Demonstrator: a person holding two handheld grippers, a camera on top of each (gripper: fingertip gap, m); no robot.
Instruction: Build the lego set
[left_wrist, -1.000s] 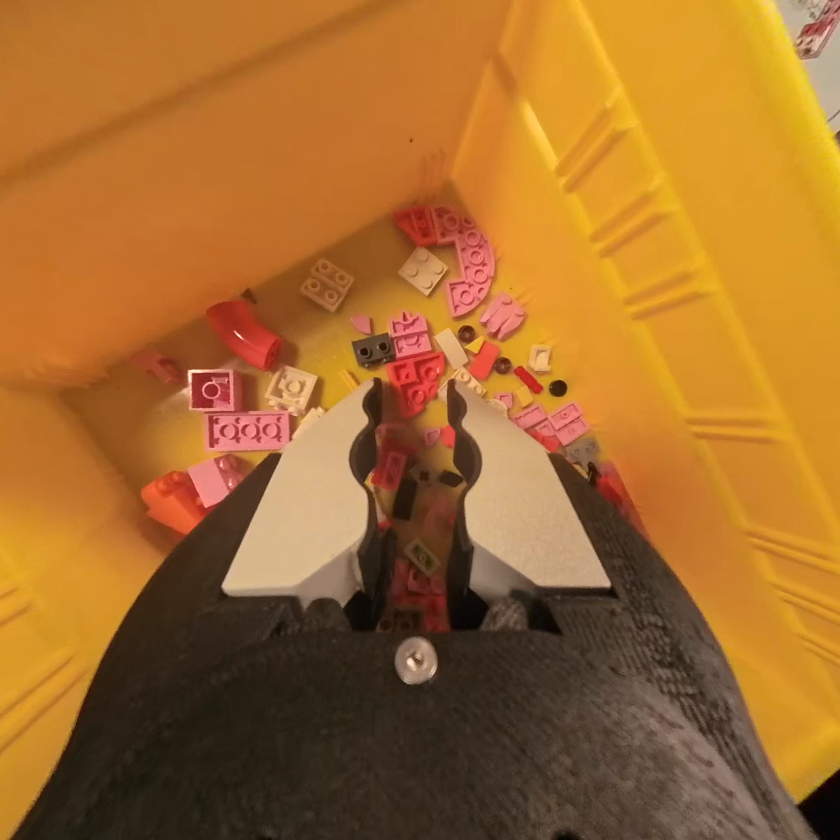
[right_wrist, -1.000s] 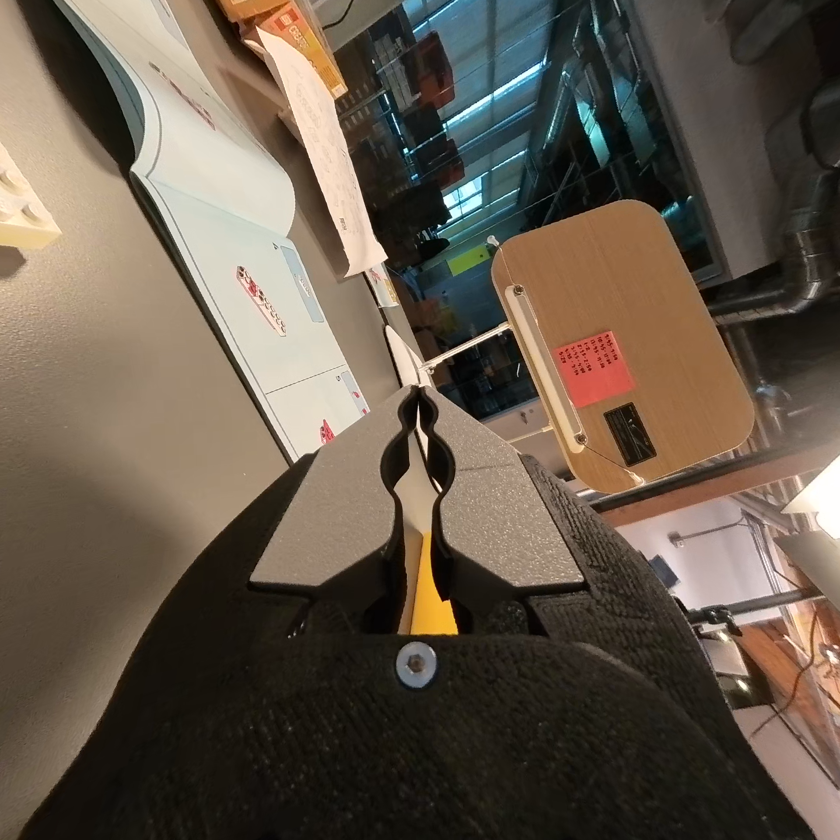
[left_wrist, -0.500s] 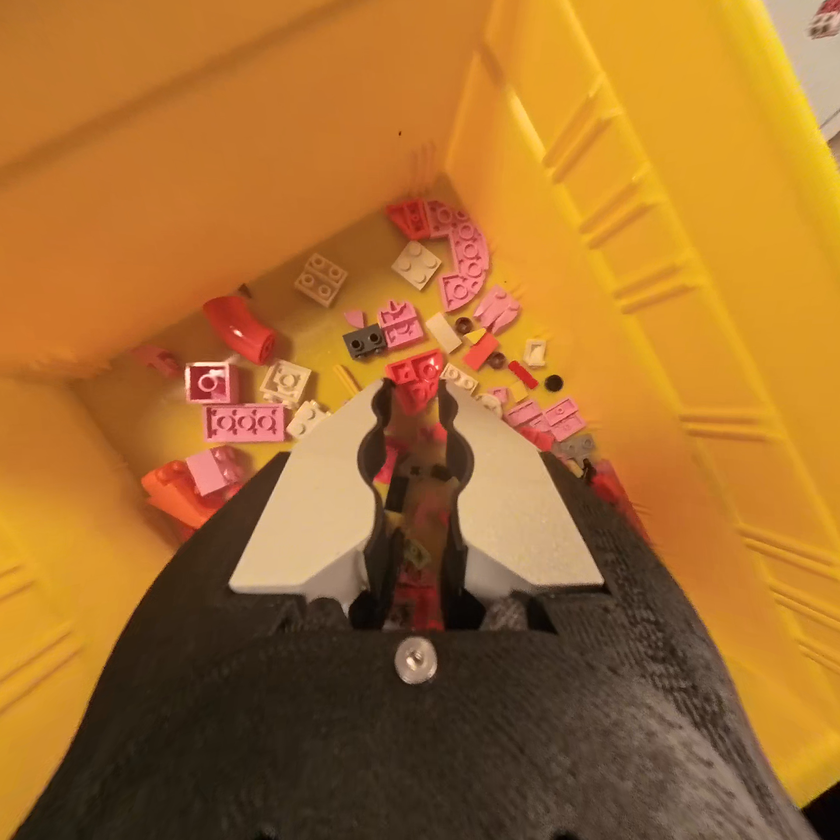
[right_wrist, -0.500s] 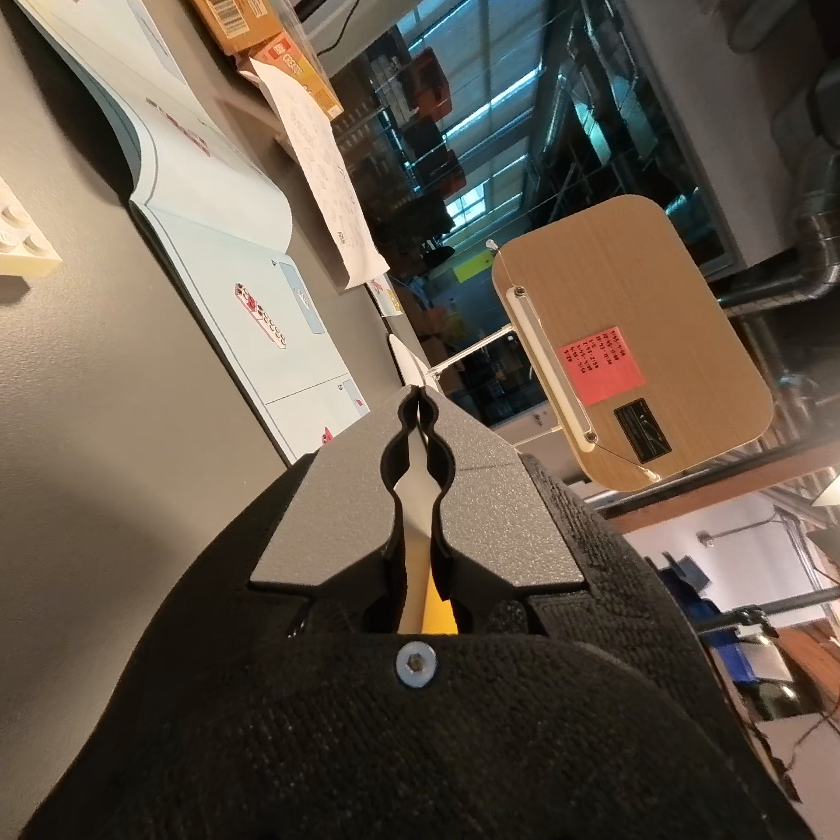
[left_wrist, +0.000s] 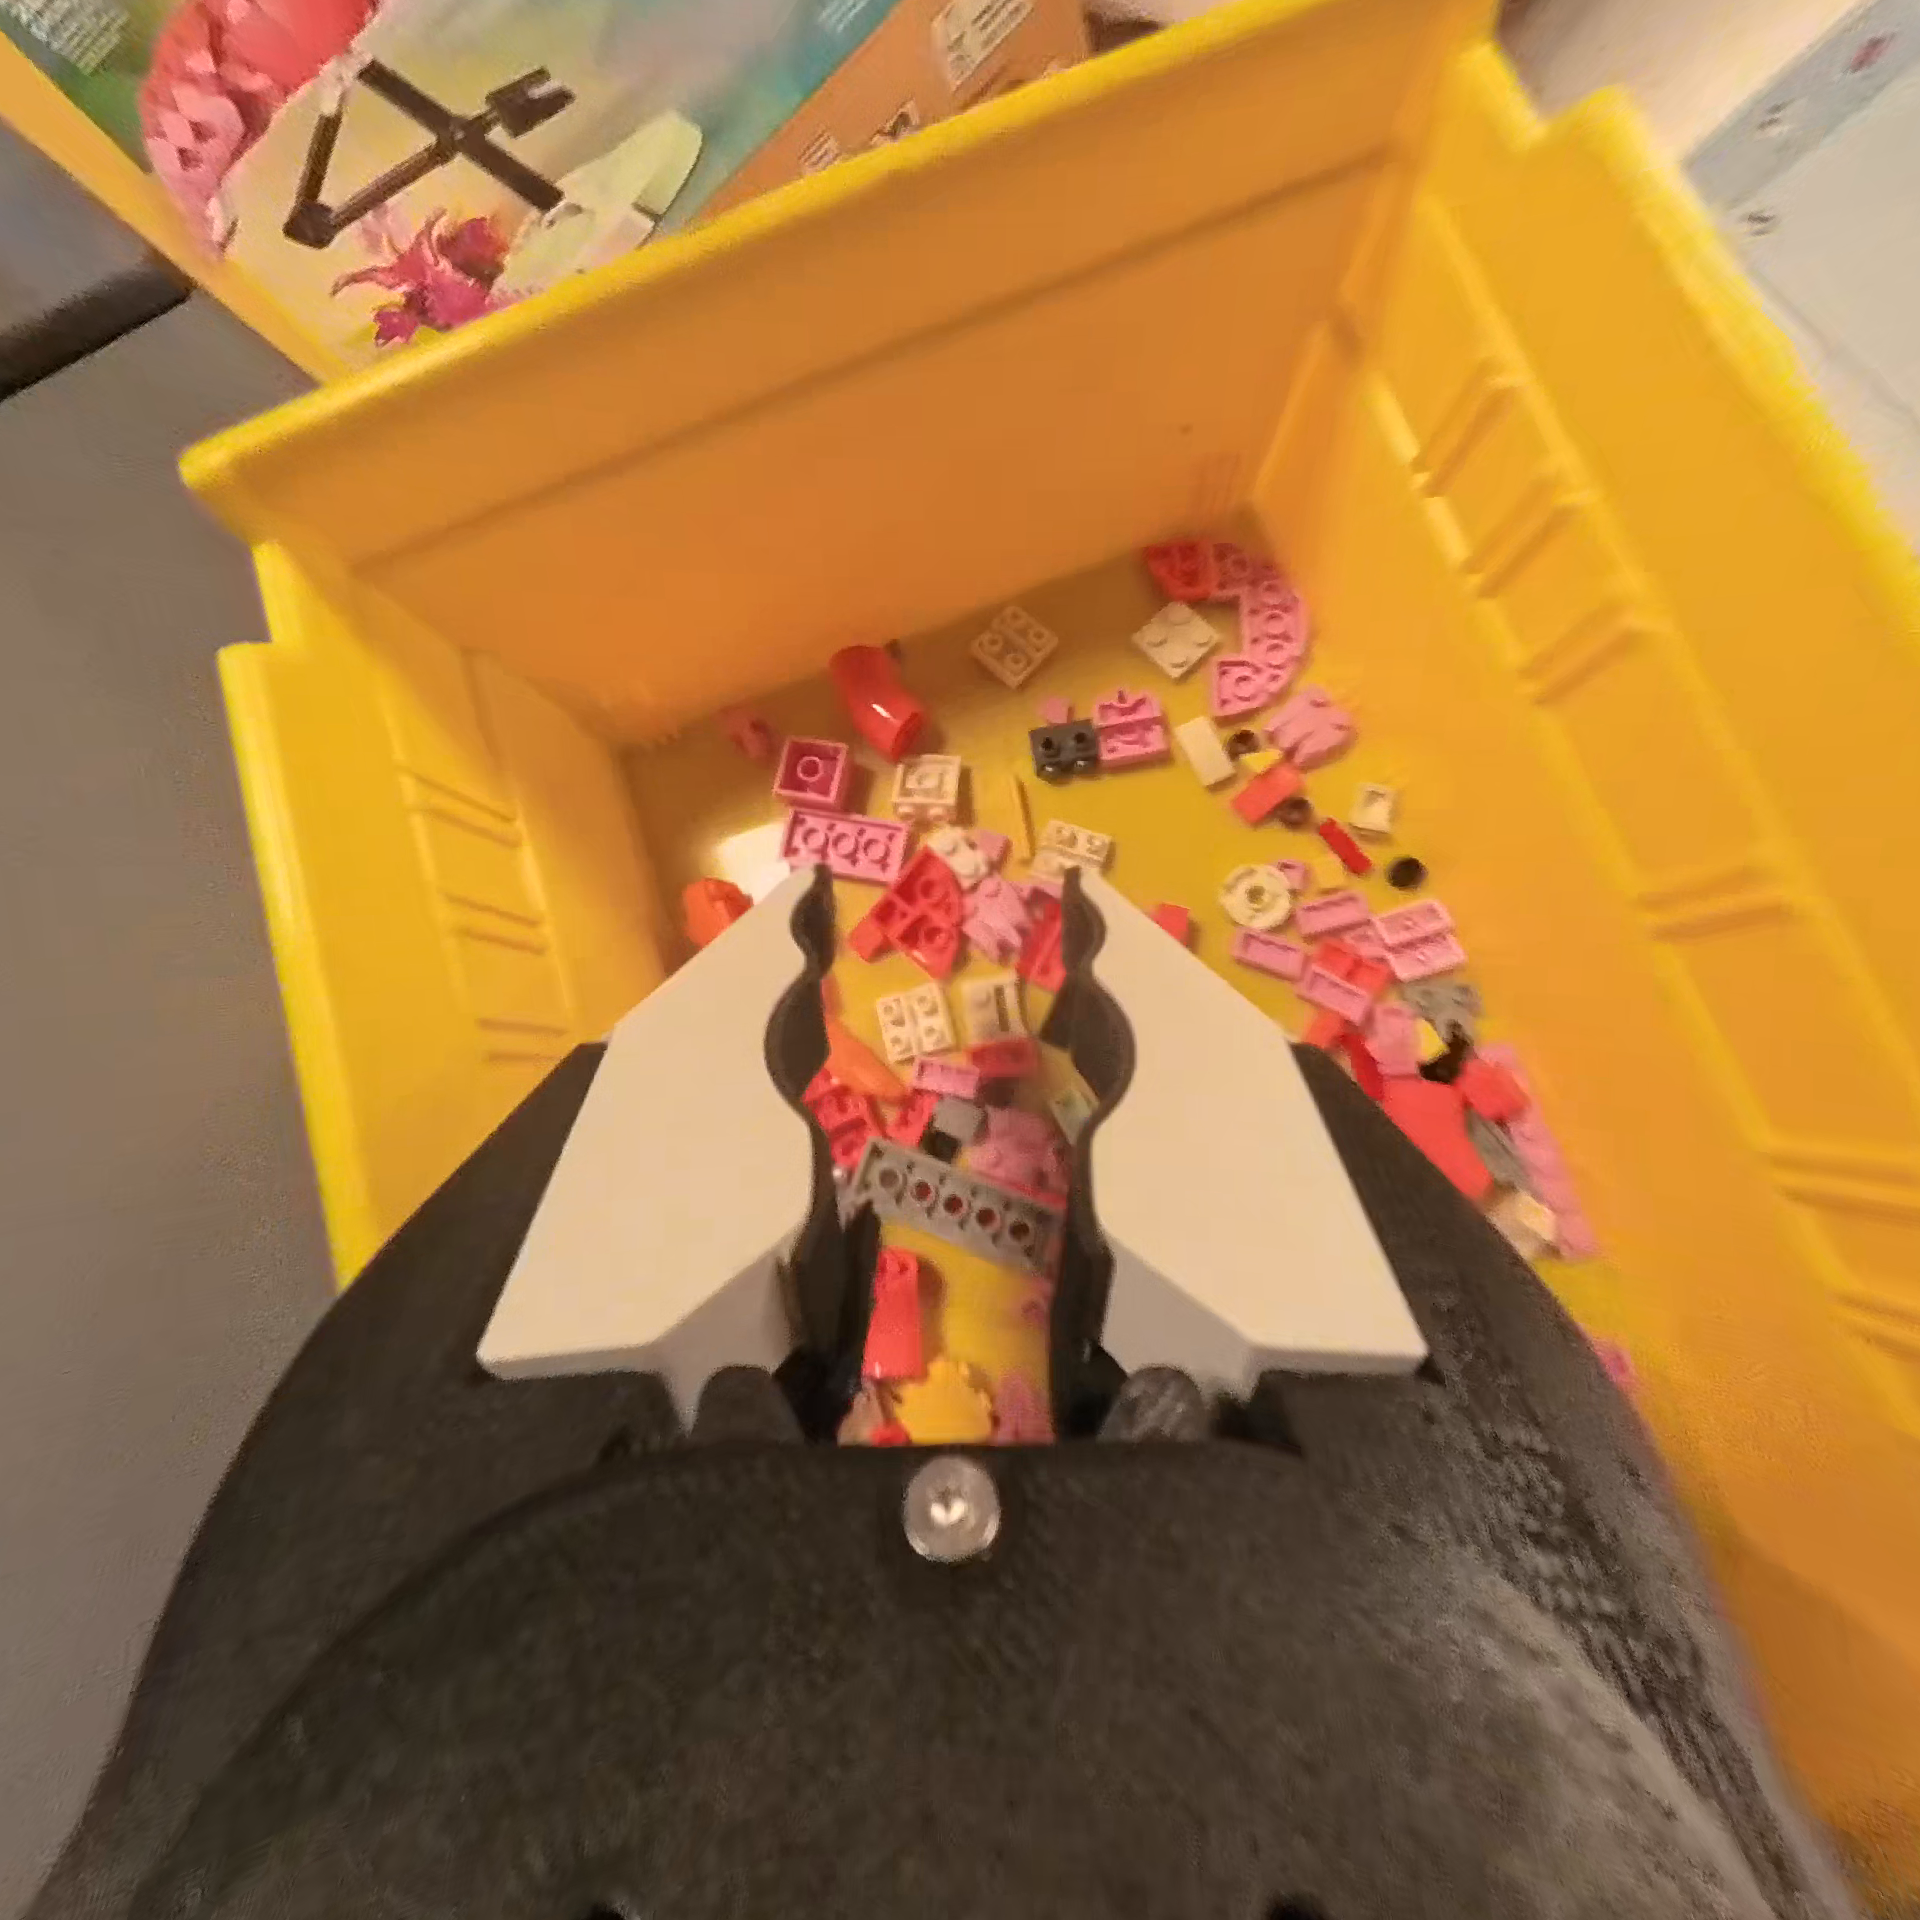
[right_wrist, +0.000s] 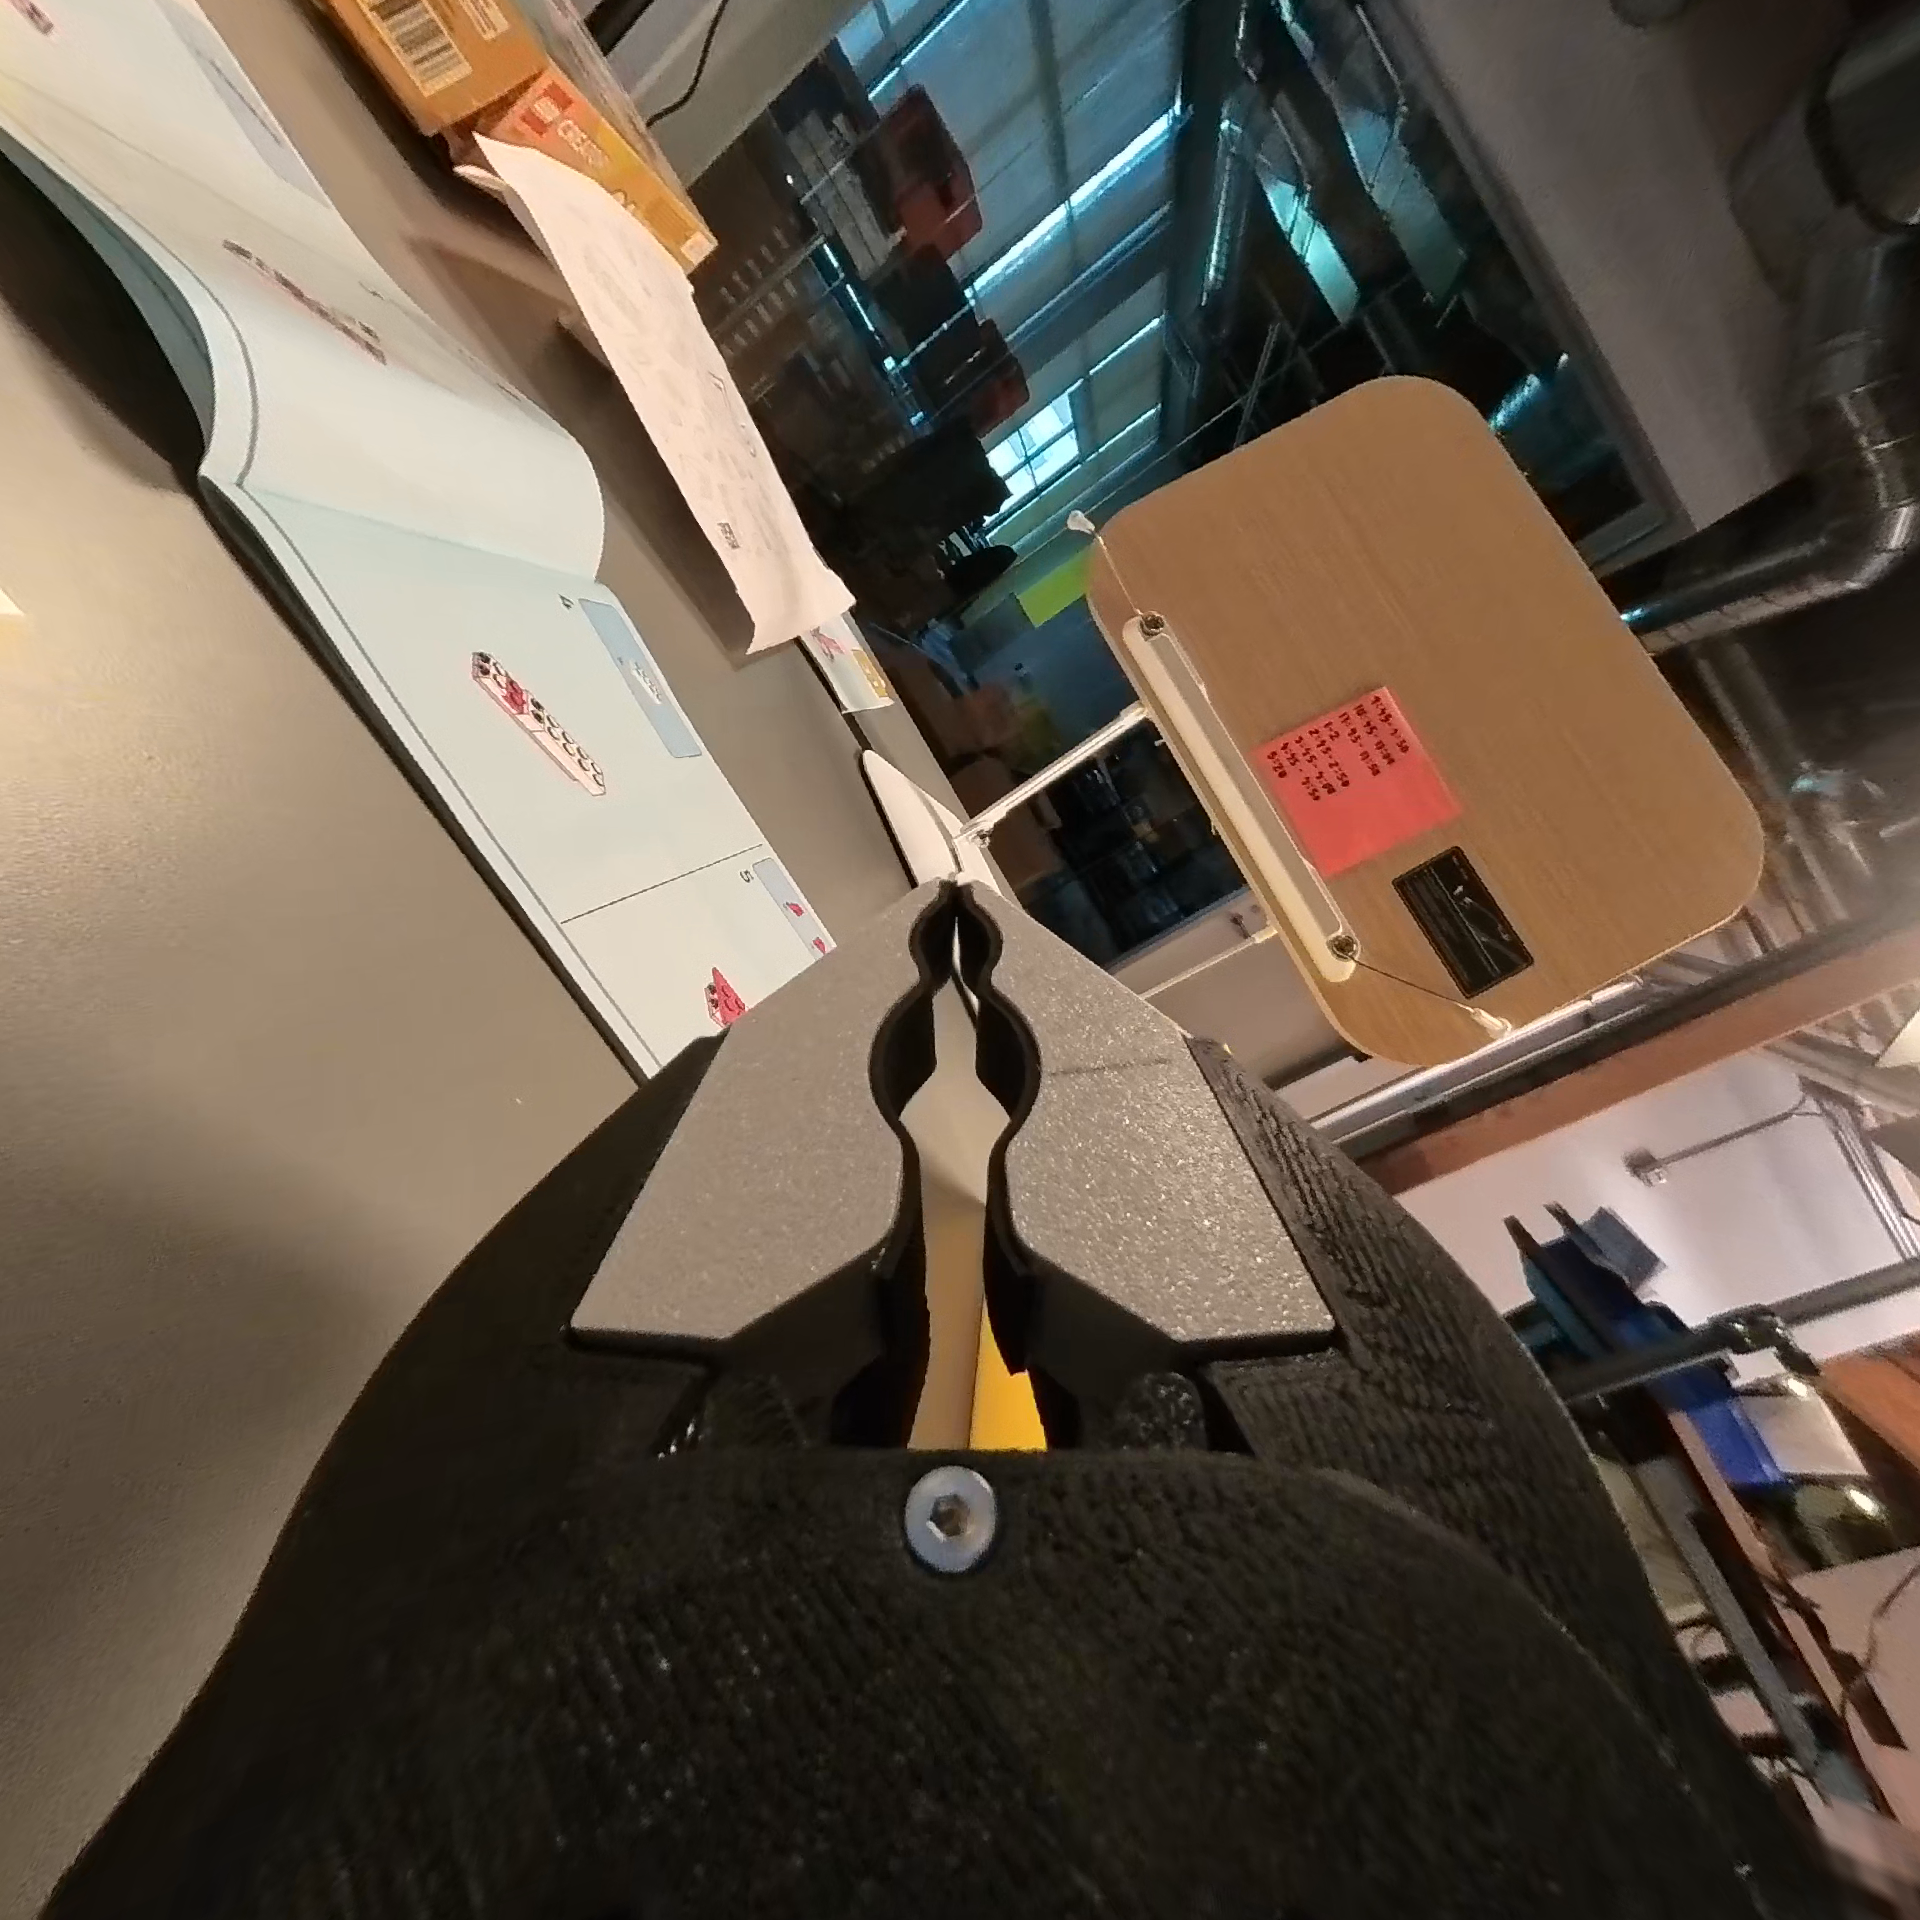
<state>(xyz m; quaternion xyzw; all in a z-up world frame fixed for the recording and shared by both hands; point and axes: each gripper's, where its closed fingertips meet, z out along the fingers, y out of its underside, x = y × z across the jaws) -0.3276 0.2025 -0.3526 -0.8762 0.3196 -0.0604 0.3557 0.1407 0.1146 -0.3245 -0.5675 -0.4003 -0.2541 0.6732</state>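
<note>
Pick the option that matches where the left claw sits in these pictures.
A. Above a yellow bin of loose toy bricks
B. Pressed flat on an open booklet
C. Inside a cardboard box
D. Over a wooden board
A: the left claw hangs with its fingers apart above the yellow bin, over pink, red and white toy bricks scattered on its floor.

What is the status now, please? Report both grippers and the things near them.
Left gripper jaws open, nothing held, above loose bricks in yellow bin; red wedge plate nearest. Right gripper jaws shut, nothing held, beside open booklet.
</note>
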